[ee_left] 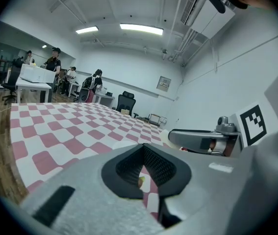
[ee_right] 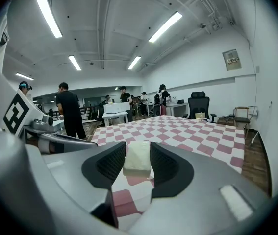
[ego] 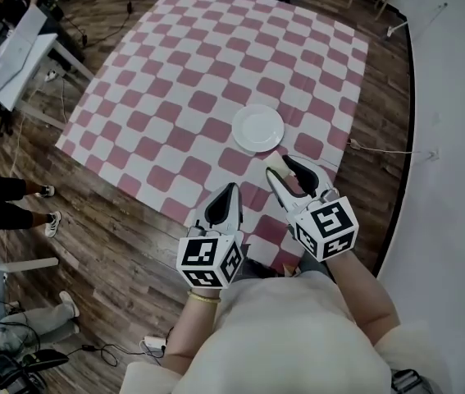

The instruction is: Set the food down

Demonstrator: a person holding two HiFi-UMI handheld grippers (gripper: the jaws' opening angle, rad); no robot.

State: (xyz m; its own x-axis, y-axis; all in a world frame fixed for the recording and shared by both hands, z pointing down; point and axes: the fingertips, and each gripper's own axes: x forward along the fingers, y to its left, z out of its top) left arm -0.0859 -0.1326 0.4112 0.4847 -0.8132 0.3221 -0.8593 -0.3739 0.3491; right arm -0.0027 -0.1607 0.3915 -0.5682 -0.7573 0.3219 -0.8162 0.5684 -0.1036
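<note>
A pale cream block of food (ee_right: pixel 138 158) sits clamped between the dark pads of my right gripper (ee_right: pixel 138 153). In the head view this gripper (ego: pixel 285 164) hovers just below the white plate (ego: pixel 257 128), with the food (ego: pixel 275 161) at its tips. The plate lies bare on the pink-and-white checkered cloth (ego: pixel 199 72). My left gripper (ego: pixel 230 190) hangs to the left of the right one, over the cloth's near edge, jaws closed together. In the left gripper view its jaws (ee_left: pixel 143 153) meet at the tips and hold nothing.
Wooden floor (ego: pixel 109 245) surrounds the cloth. A white desk (ego: pixel 23 48) and a person's legs (ego: pixel 2 199) are at the left. A white wall (ego: pixel 453 138) with a cable (ego: pixel 388 150) runs along the right. Desks, office chairs and several people stand at the room's far side.
</note>
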